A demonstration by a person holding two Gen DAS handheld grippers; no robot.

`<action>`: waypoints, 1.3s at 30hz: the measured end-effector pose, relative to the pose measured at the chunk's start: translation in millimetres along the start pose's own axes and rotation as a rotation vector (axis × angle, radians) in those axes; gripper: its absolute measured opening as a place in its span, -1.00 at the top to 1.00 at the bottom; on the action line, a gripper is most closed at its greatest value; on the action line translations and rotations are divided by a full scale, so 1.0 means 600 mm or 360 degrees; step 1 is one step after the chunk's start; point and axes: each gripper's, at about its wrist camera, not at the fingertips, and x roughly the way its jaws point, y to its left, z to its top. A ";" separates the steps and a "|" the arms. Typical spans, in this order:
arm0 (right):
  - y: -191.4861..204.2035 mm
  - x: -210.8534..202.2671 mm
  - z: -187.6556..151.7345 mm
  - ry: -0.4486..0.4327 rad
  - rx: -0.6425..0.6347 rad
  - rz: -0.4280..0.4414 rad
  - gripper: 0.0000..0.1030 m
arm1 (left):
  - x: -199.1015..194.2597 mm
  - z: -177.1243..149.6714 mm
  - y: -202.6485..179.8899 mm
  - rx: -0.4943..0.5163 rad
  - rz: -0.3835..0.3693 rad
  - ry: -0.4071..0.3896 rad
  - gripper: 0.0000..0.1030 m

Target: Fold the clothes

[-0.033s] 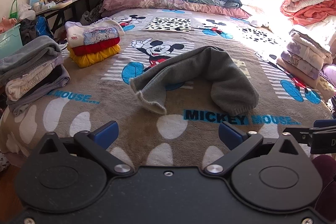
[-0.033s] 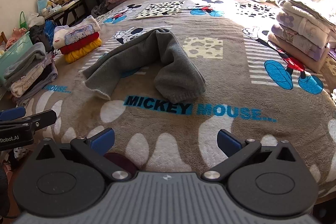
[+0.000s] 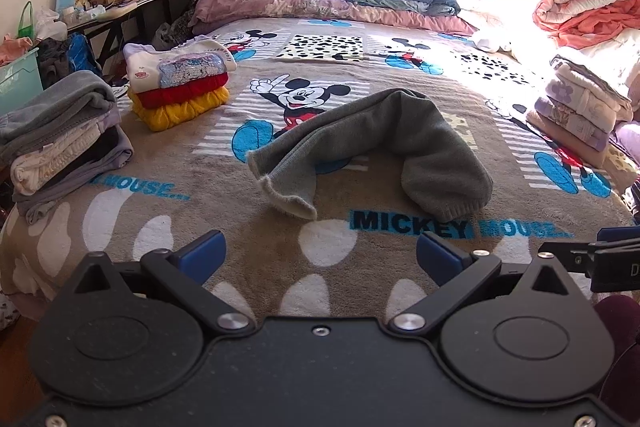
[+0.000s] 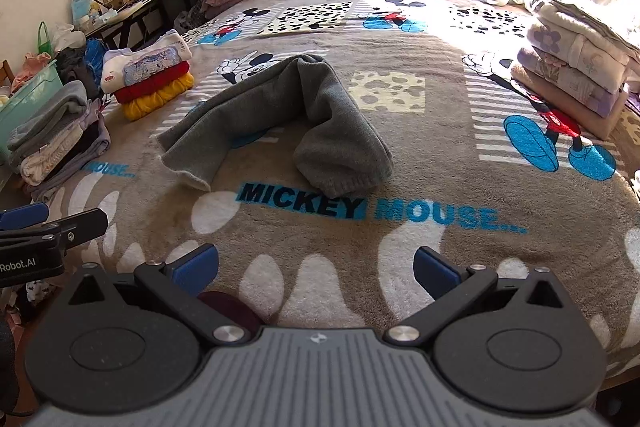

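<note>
Bedspread point(image 3: 256, 239) with Mickey Mouse print covers the bed; folded stacks sit along both edges: a grey-topped pile point(image 3: 60, 131) and a yellow-red one point(image 3: 180, 87) at left, a pastel pile point(image 3: 580, 107) at right. Mid-bed, a grey garment point(image 3: 384, 143) lies crumpled in an arch. Left gripper point(image 3: 320, 257) and right gripper point(image 4: 316, 267) hover near the foot, both spread wide, holding nothing.
</note>
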 end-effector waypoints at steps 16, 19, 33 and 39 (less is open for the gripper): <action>0.004 0.009 -0.001 0.0004 -0.0006 -0.0002 -1.00 | 0.002 0.002 0.001 0.0018 0.0036 -0.0038 -0.99; 0.005 0.007 -0.001 0.0005 -0.0005 -0.0002 -1.00 | 0.002 0.001 0.001 0.0015 0.0032 -0.0036 -0.99; -0.003 0.002 -0.001 -0.0004 0.0003 0.0002 -1.00 | 0.006 0.002 0.002 0.0008 0.0021 -0.0016 -0.99; -0.003 0.002 0.000 -0.0003 0.0002 0.0002 -1.00 | 0.010 0.002 0.003 0.0002 0.0016 0.0001 -0.99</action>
